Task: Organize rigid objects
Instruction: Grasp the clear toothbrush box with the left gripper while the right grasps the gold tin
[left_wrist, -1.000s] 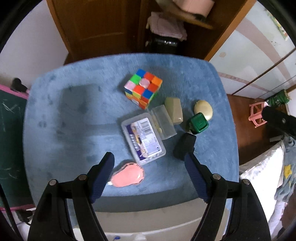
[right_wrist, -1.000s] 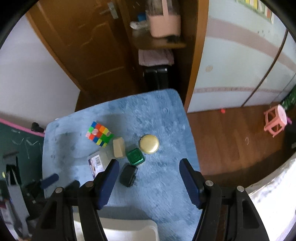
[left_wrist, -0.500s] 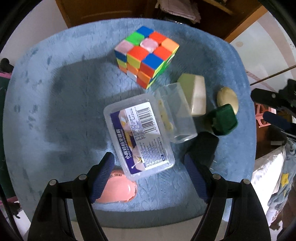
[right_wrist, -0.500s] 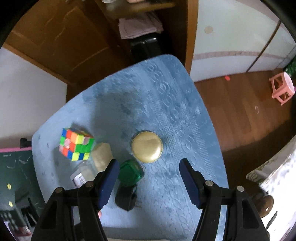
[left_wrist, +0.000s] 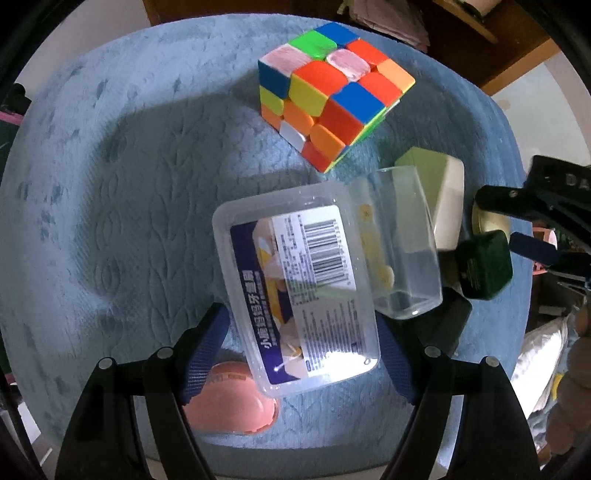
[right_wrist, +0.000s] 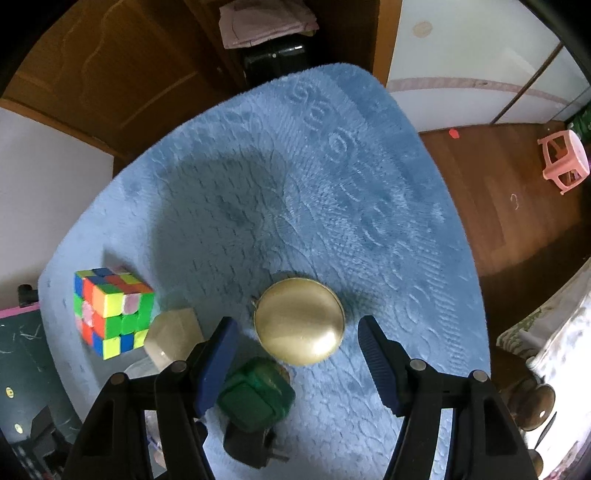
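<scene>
Both grippers are dropping closer to the blue textured cloth (right_wrist: 332, 177) than half a second ago, so the objects are looming larger. The left gripper (left_wrist: 301, 349) is hanging wide open, gripping nothing, its blue pads flanking the near end of the clear rectangular plastic box with a printed label (left_wrist: 299, 291), which is lying beside the multicoloured puzzle cube (left_wrist: 332, 92) and partly over a flat pink oval piece (left_wrist: 229, 402). The right gripper (right_wrist: 295, 354) is likewise gaping and empty, straddling the round brass-coloured tin (right_wrist: 300, 320); a green square-lidded jar (right_wrist: 255, 397) and a cream faceted block (right_wrist: 173, 338) are sitting just left of it.
</scene>
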